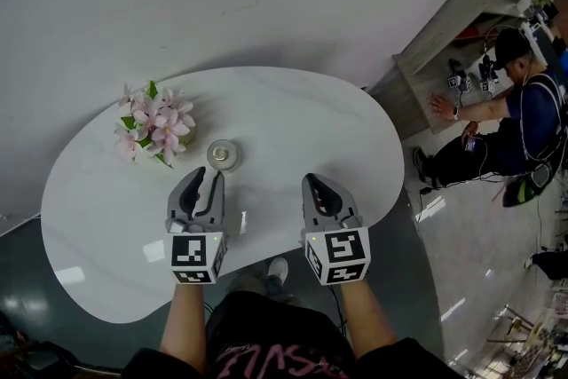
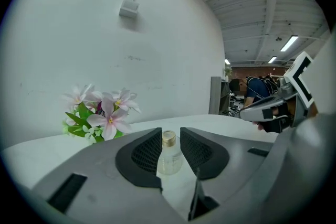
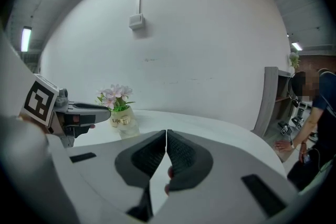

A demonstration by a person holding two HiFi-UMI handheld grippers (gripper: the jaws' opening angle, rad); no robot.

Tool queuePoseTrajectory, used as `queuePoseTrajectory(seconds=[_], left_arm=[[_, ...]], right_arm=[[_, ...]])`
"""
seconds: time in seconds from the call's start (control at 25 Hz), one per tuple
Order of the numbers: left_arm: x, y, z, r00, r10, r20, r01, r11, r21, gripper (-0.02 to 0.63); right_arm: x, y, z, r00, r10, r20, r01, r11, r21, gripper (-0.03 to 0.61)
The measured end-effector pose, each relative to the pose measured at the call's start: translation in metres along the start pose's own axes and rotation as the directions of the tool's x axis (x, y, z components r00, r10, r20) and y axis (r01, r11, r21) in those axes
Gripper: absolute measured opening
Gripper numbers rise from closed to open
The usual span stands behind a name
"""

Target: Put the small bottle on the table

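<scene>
The small bottle (image 1: pixel 222 154) stands upright on the white worktop (image 1: pixel 293 115), clear glass with a gold cap, a little in from the near edge. Right behind it, on the person's side, the left hand-held gripper (image 1: pixel 207 177) hovers with its jaws released and spread. Looking along them, the bottle shows in the gap, but from above it sits just past the tips and the pads are not pressing on it. Off to the bottle's left, close by, there is a small pot of pink and white flowers (image 1: pixel 155 122), upright on the same worktop. The right hand-held gripper (image 3: pixel 166 132) is held over the near edge, well apart from the bottle, with its jaws clenched together and nothing between them. Both forearms reach in from the bottom of the head view. Away to the right, on the floor beyond the worktop, another person (image 1: pixel 524 115) is crouched at a low shelf unit (image 1: pixel 435 44)
</scene>
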State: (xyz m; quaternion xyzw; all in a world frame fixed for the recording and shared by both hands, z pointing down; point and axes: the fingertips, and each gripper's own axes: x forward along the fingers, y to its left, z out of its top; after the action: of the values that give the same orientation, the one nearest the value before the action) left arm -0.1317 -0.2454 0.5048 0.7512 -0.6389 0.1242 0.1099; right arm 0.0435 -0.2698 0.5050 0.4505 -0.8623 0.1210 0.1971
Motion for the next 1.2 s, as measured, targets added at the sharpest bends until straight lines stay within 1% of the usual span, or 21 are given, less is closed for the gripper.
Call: queuePoseTrajectory(seconds=[0.08, 0.16, 0.32, 0.4, 0.96, 1.2], left_arm=[[-0.009, 0.0, 0.003, 1.0, 0.013, 0.012, -0.013, 1.0, 0.001, 0.077], [-0.019, 0.0, 0.005, 0.999, 0.028, 0.02, -0.028, 1.0, 0.008, 0.055], [-0.036, 0.0, 0.005, 0.998, 0.05, 0.033, -0.05, 0.999, -0.019, 0.036], [-0.044, -0.001, 0.007, 0.998, 0.057, 0.036, -0.057, 0.998, -0.016, 0.028], [-0.085, -0.012, 0.032, 0.994, 0.054, 0.09, -0.057, 0.998, 0.03, 0.02], [-0.099, -0.018, 0.047, 0.992, 0.046, 0.12, -0.055, 0.996, 0.07, 0.02]], right_arm=[[-0.006, 0.002, 0.002, 1.0, 0.001, 0.01, -0.001, 1.0, -0.002, 0.067], [-0.014, 0.006, 0.005, 1.0, 0.004, 0.019, -0.004, 1.0, -0.005, 0.067], [-0.025, 0.014, 0.012, 0.999, 0.012, 0.042, -0.011, 1.0, -0.014, 0.067], [-0.03, 0.018, 0.015, 0.998, 0.015, 0.053, -0.015, 1.0, -0.015, 0.067], [-0.071, 0.034, 0.032, 0.99, 0.018, 0.138, -0.014, 0.999, -0.029, 0.067], [-0.087, 0.035, 0.043, 0.985, 0.018, 0.174, -0.01, 0.999, -0.045, 0.067]])
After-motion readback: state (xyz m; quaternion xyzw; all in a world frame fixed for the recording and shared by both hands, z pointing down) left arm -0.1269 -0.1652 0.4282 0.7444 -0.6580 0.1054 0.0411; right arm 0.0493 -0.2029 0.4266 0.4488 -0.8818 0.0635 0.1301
